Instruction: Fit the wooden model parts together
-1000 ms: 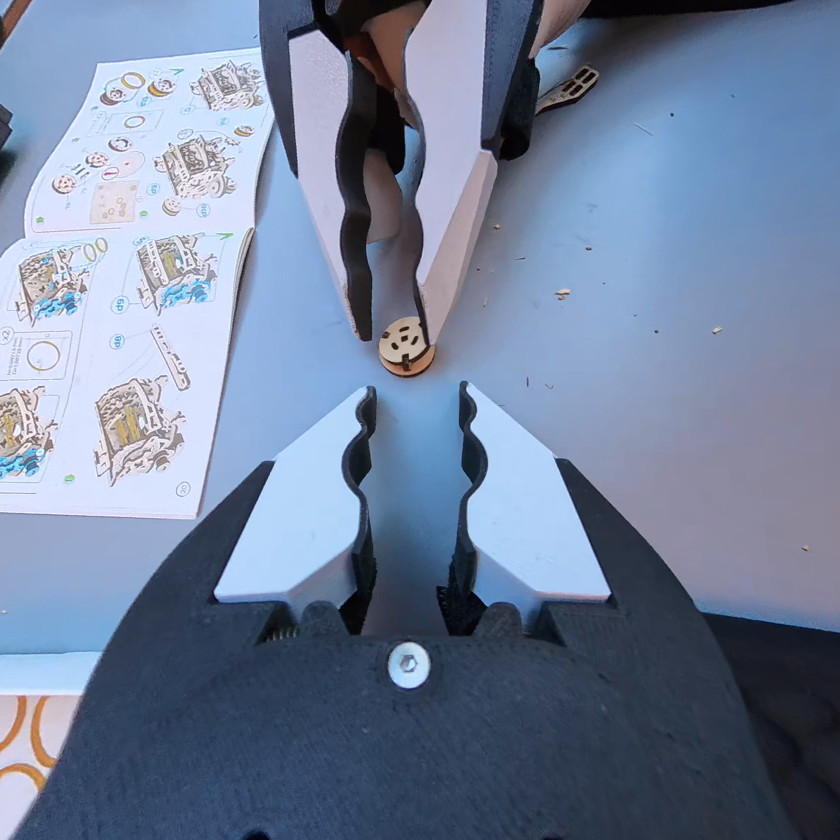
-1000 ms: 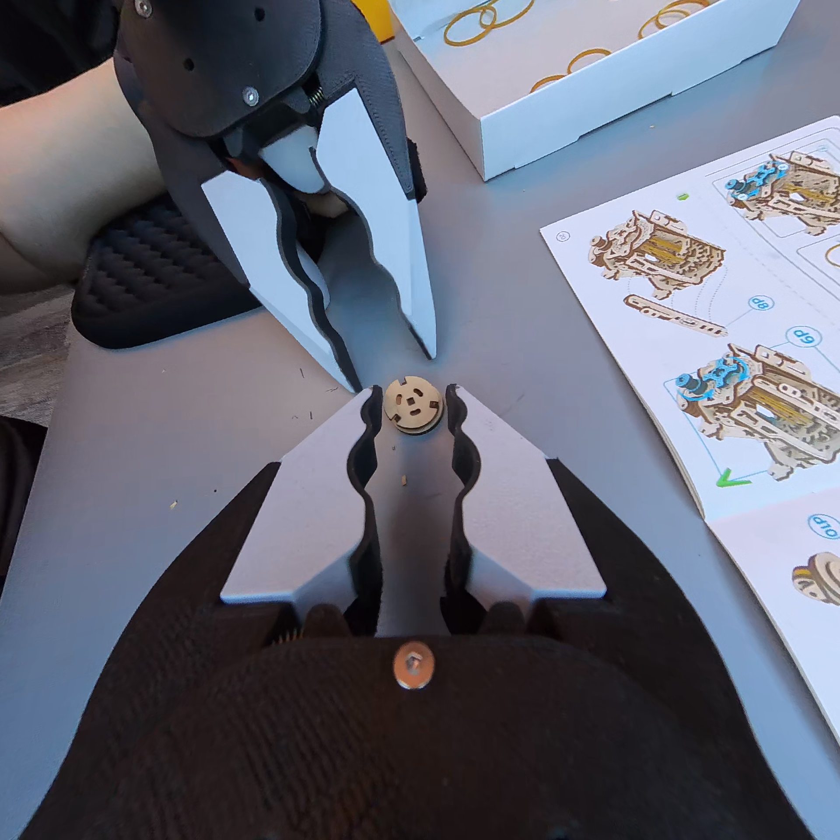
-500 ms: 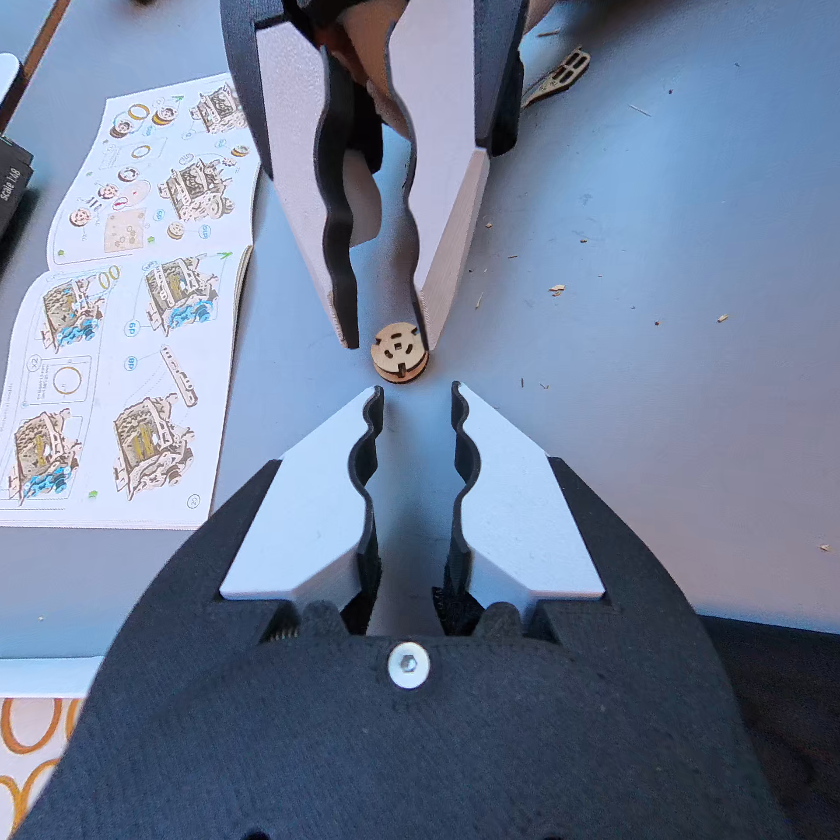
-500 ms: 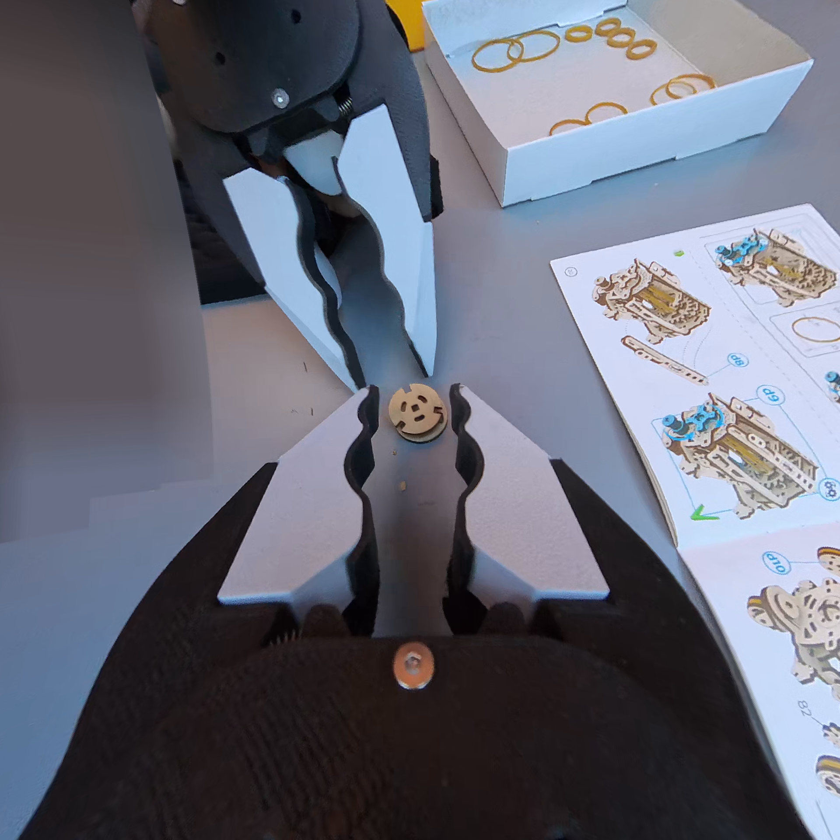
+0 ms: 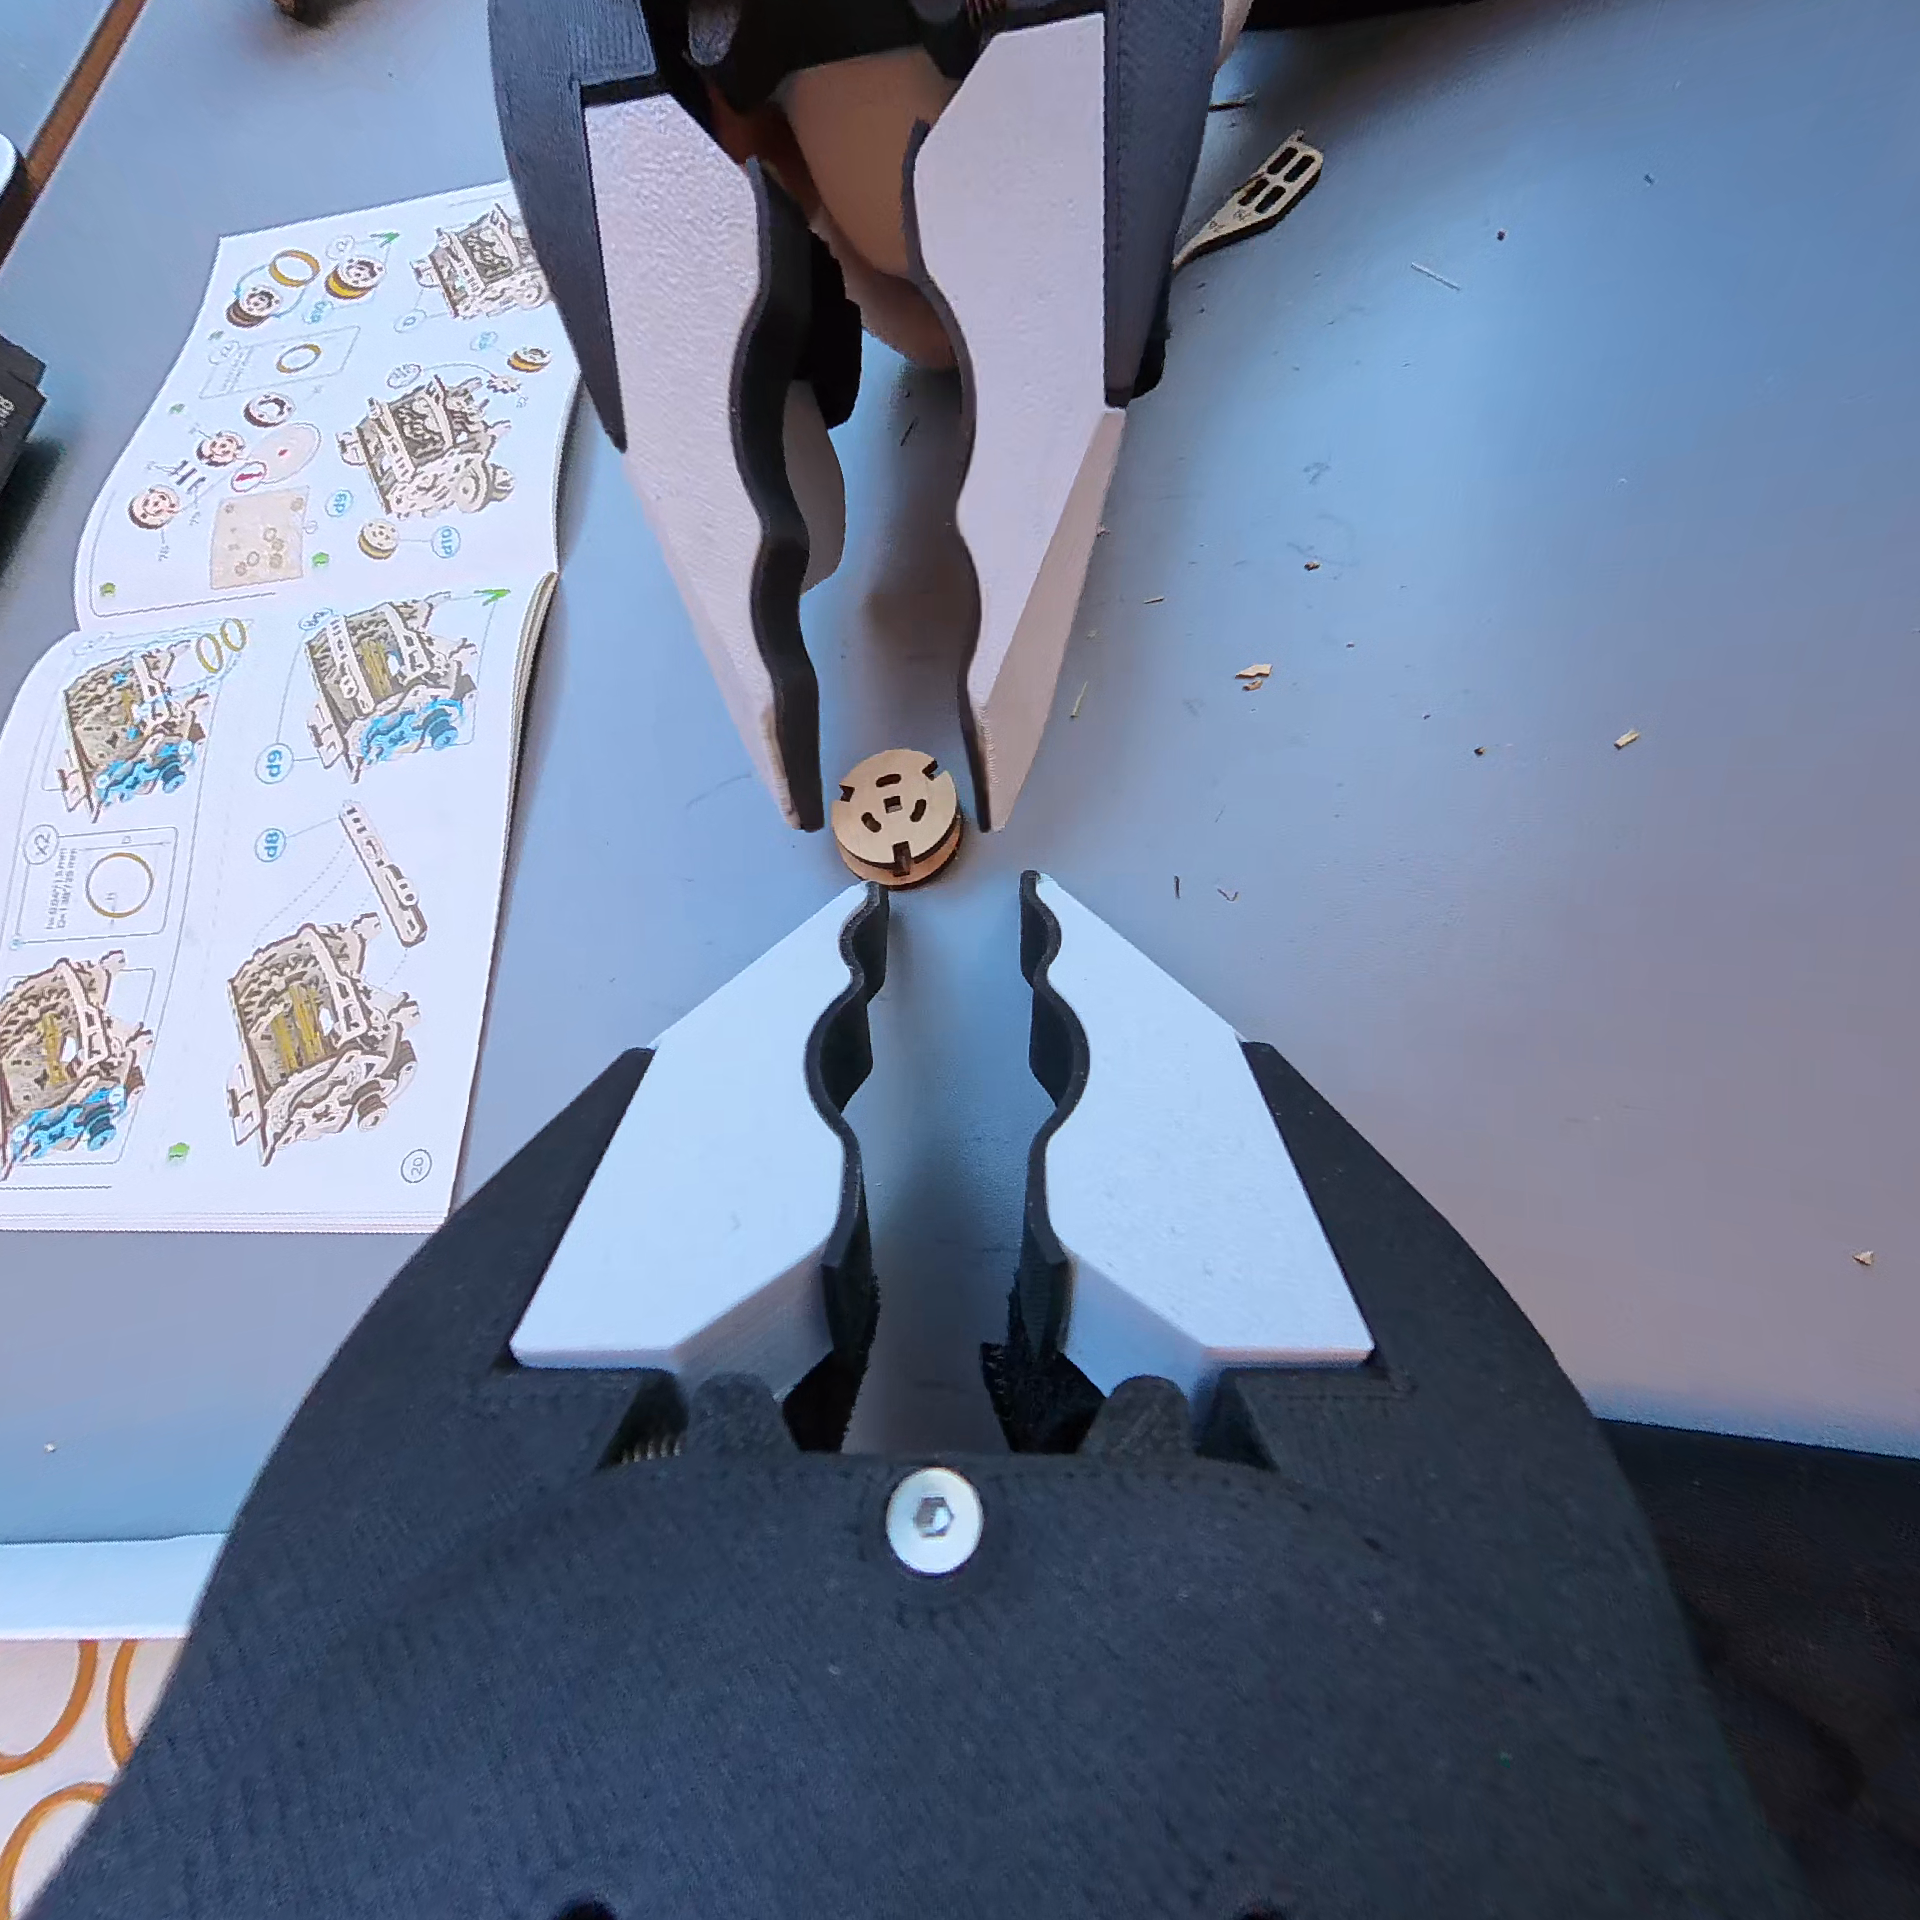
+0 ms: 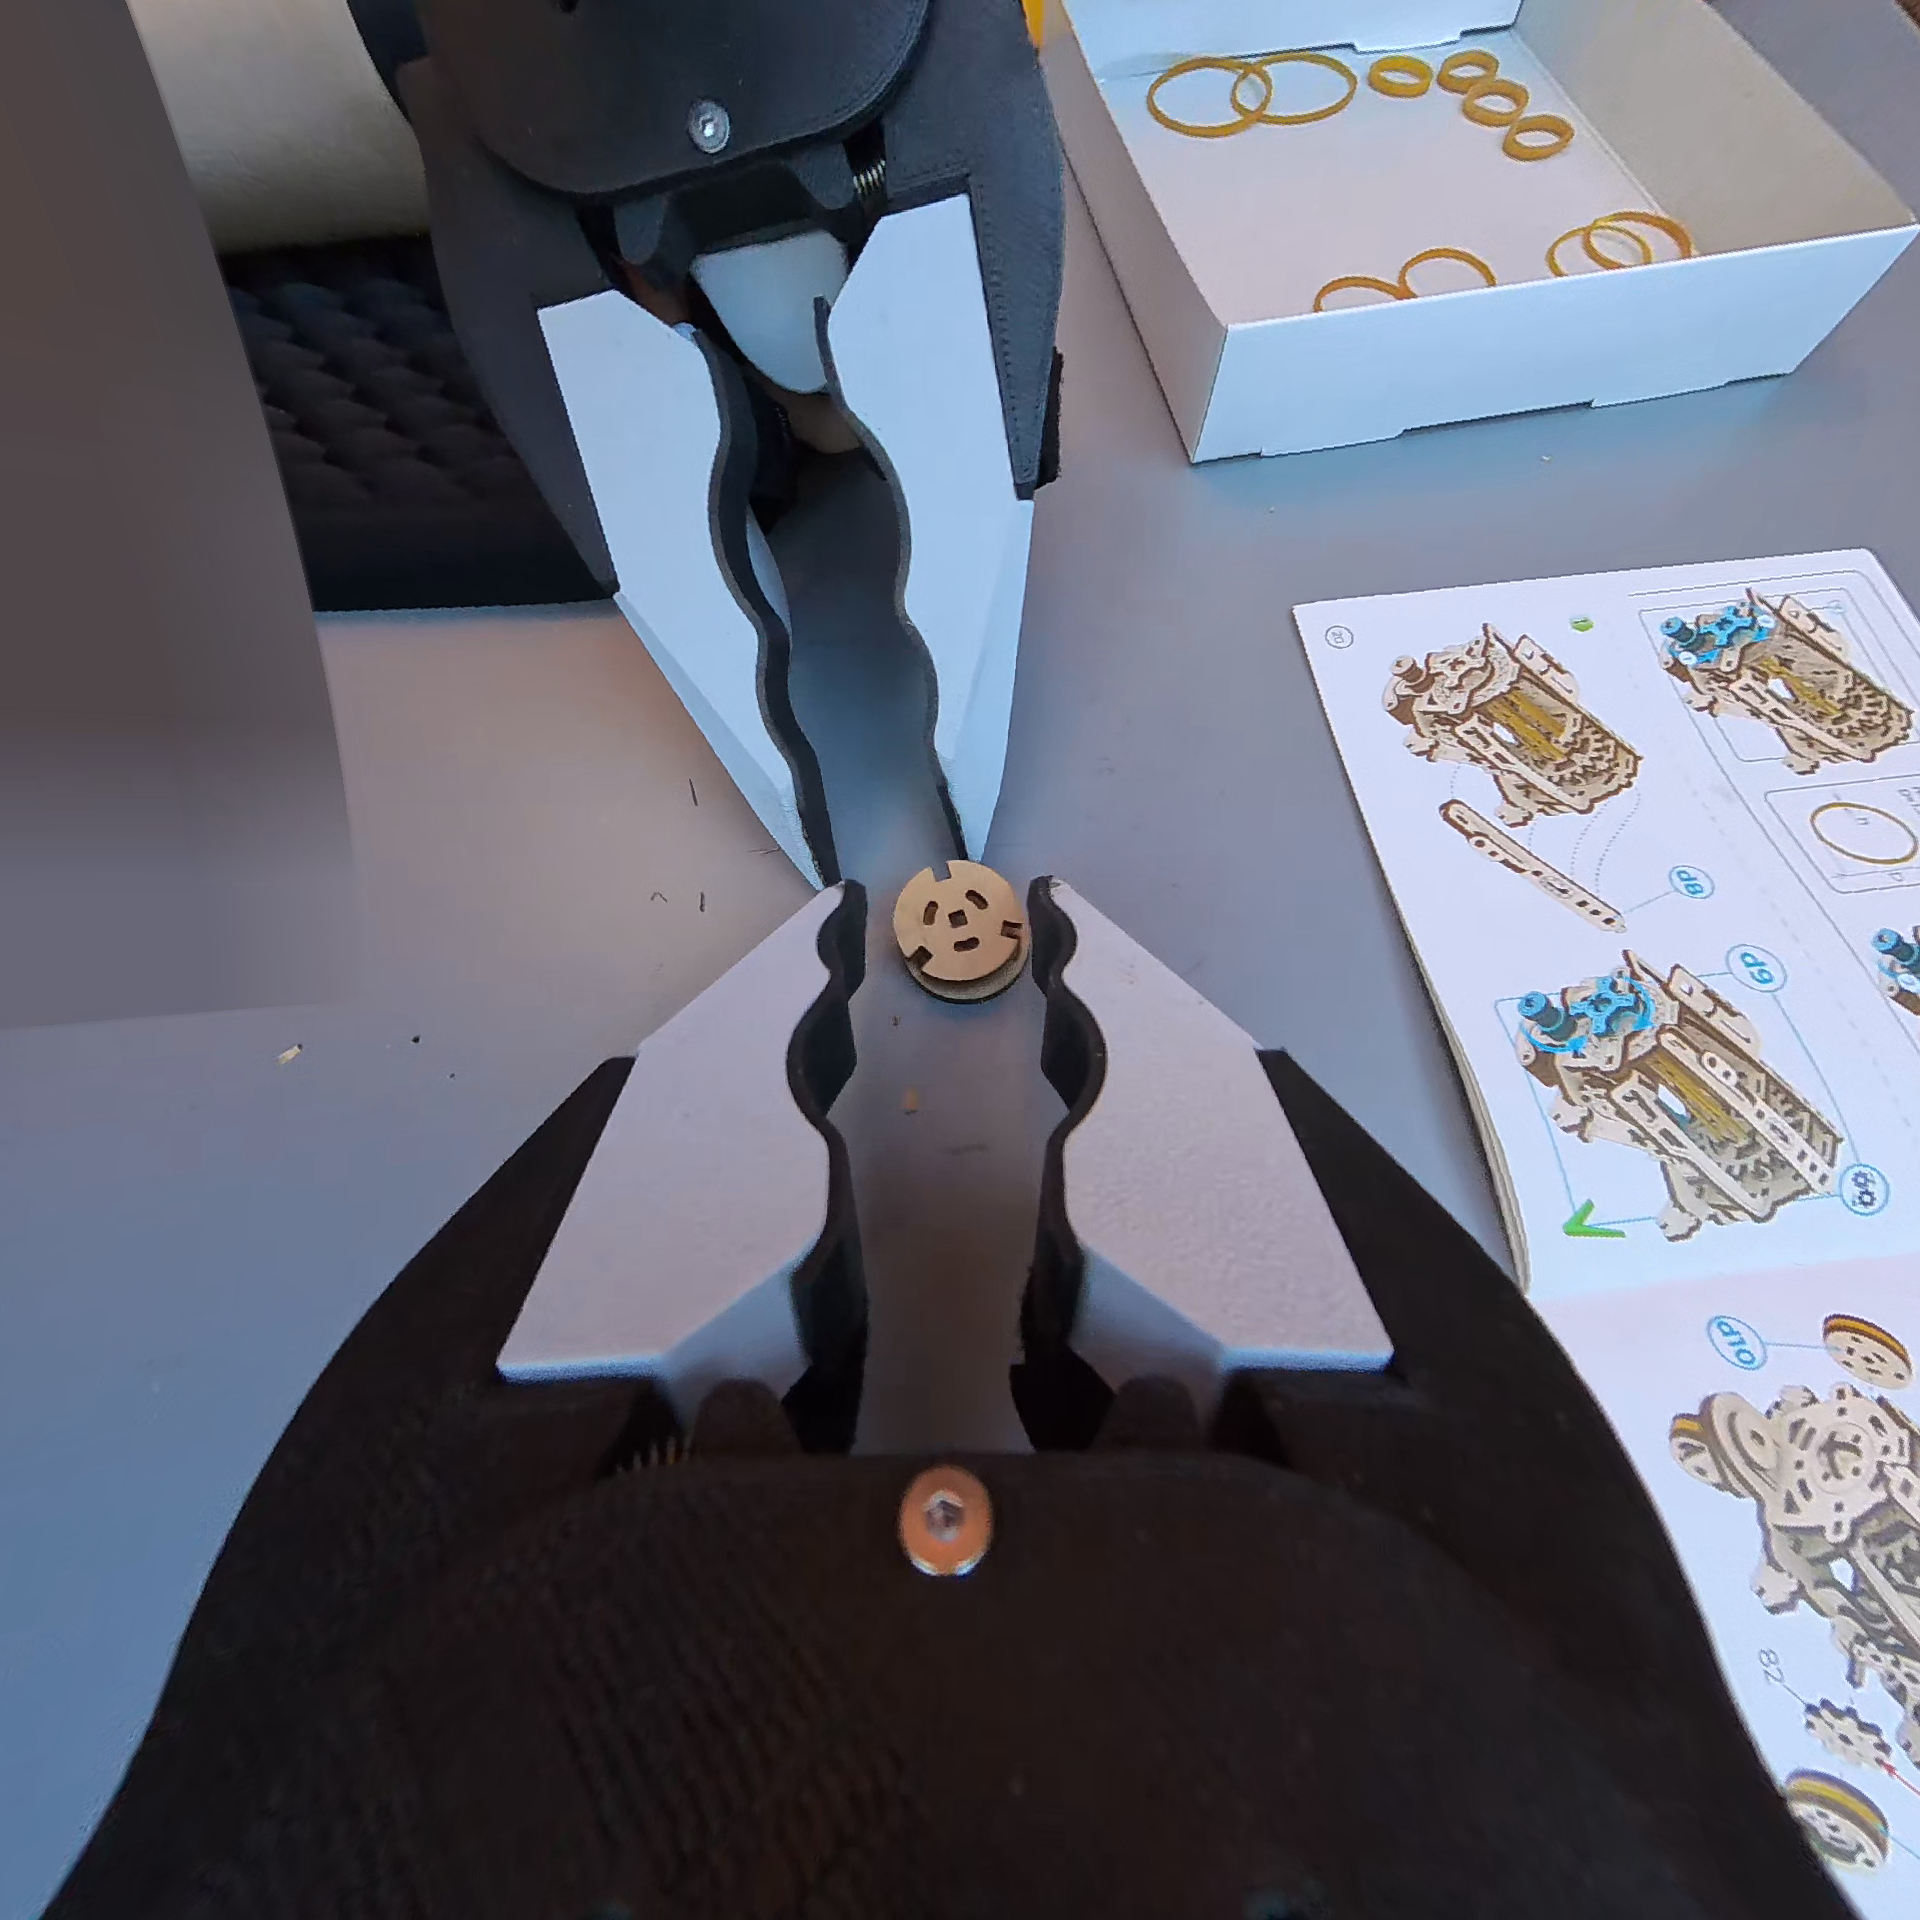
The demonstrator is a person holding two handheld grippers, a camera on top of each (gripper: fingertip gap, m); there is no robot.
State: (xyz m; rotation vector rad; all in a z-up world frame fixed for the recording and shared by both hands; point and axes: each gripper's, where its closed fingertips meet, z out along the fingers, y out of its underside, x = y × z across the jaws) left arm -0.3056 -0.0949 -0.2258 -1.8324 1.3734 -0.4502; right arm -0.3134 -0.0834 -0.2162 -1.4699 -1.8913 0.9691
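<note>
Round slotted plywood disc (image 5: 896, 831) flat on smooth grey table (image 5: 1558, 935), between spread tips of right gripper (image 6: 948, 914), unclamped; left gripper (image 5: 954, 899) likewise apart, just short of it; booklet (image 5: 260, 727) nearby

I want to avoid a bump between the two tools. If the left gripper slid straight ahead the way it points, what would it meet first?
The left gripper would first meet the small wooden disc lying just past its open jaws. Right behind it are the right gripper's tips, facing it.
</note>
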